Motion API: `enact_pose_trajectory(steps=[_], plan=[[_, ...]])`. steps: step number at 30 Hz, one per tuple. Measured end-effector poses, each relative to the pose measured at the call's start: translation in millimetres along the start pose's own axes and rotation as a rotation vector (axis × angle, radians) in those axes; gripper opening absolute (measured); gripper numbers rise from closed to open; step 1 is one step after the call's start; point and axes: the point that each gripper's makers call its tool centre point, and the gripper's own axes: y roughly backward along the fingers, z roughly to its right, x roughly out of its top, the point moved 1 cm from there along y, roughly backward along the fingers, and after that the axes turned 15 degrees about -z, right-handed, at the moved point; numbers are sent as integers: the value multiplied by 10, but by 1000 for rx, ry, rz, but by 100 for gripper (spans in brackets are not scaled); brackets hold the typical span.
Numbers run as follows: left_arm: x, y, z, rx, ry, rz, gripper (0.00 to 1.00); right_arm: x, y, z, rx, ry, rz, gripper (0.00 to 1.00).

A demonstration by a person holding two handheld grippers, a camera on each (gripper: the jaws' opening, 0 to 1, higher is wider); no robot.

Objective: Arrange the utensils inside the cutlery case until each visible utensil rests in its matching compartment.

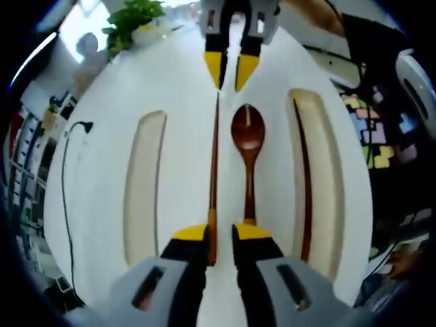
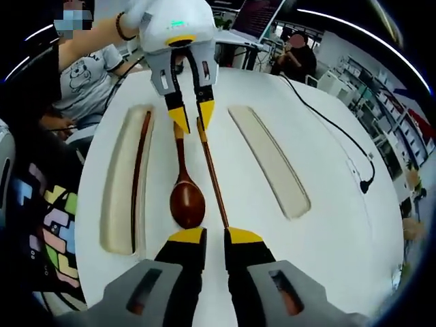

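Observation:
A white cutlery case has two long cream compartments. One compartment is empty; the other holds a dark chopstick. A wooden spoon and a second chopstick lie side by side on the flat middle. My left gripper is narrowly open around one end of that chopstick, beside the spoon handle. At the chopstick's other end, by the spoon bowl, my right gripper is also slightly open.
A black cable with a plug trails over the white surface near the empty compartment. A green plant stands past the far edge. A seated person is close beside the table; a laptop sits further back.

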Motion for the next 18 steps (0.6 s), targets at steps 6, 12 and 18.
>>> enact_pose_trajectory(steps=[6,12,18], plan=[[29,-34,-66,-8,-2,-29,14,-24,-72,88,8,-33,-39,14],[-4,-77,-67,-36,-15,-106,13,33,-162,133,26,33,-64,14],[15,-104,-61,-64,-11,-132,13,22,-257,129,50,91,-103,13]])
